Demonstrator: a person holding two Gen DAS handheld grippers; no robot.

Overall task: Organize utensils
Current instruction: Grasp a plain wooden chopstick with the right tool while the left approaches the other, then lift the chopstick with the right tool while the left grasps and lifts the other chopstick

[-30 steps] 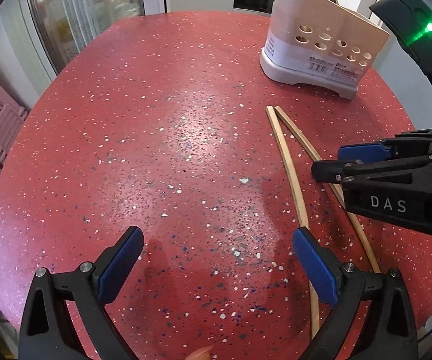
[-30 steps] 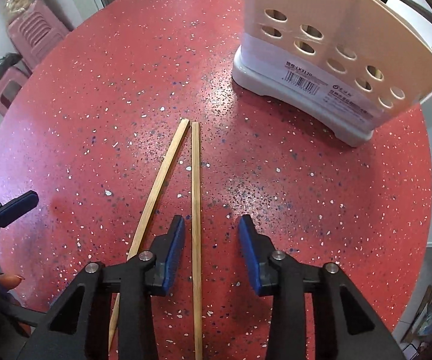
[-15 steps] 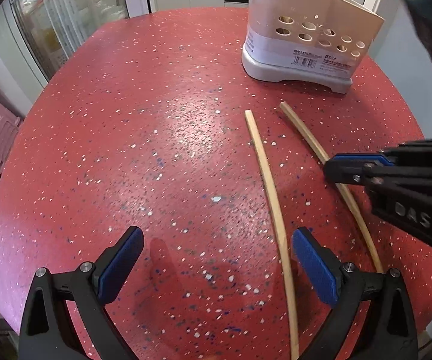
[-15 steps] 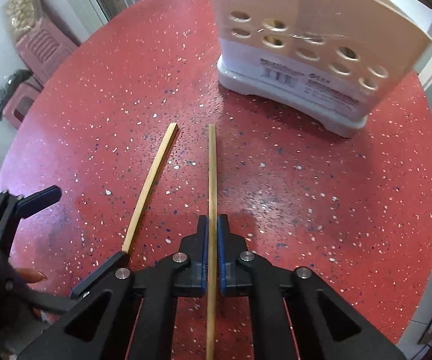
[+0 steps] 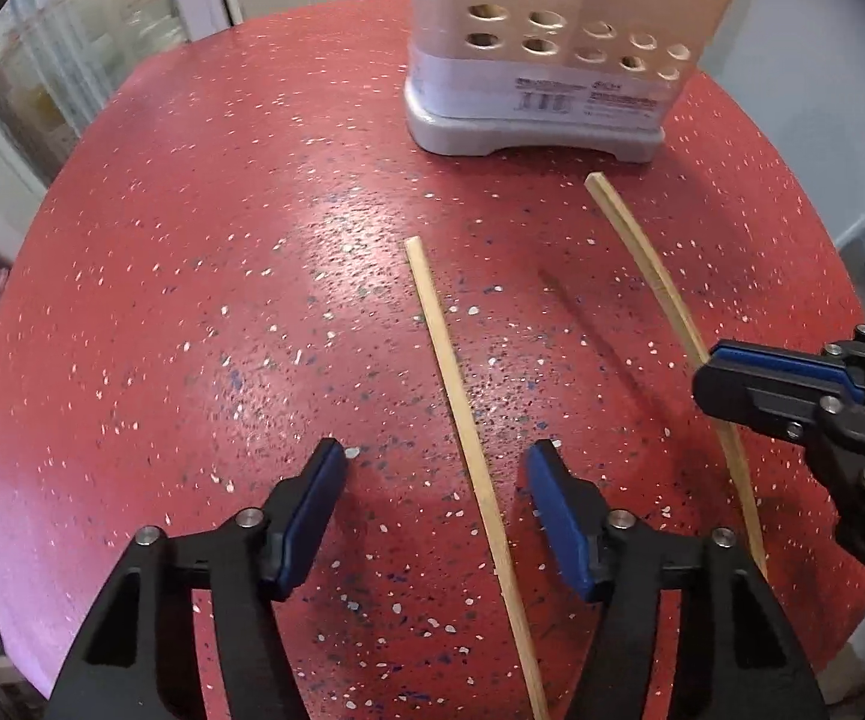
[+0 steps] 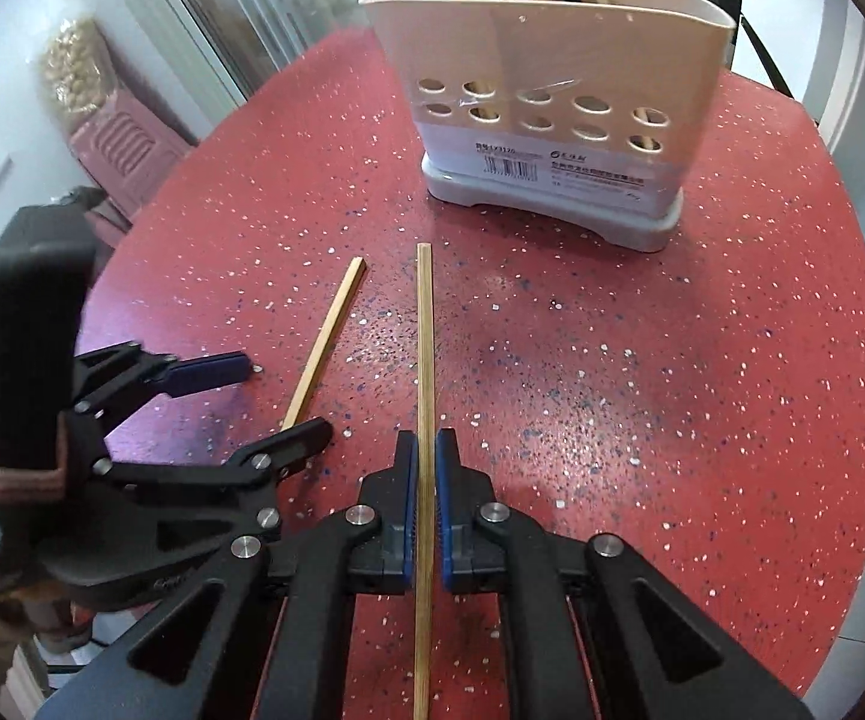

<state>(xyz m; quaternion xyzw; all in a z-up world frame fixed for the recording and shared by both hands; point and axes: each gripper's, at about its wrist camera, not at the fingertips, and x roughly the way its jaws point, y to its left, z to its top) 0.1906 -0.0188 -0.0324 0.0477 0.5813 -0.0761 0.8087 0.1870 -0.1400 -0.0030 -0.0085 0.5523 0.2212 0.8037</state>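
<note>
Near the holder (image 6: 552,102) already holding utensils, right gripper (image 6: 426,468) pinches one chopstick (image 6: 426,348); left gripper (image 5: 438,480), closing, straddles the other chopstick (image 5: 456,384), ungripped

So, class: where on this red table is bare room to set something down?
Bare: the table left of the loose chopstick, and right of the held chopstick, below the holder. Crowded: the strip between the chopsticks, around both hand-held grippers.
</note>
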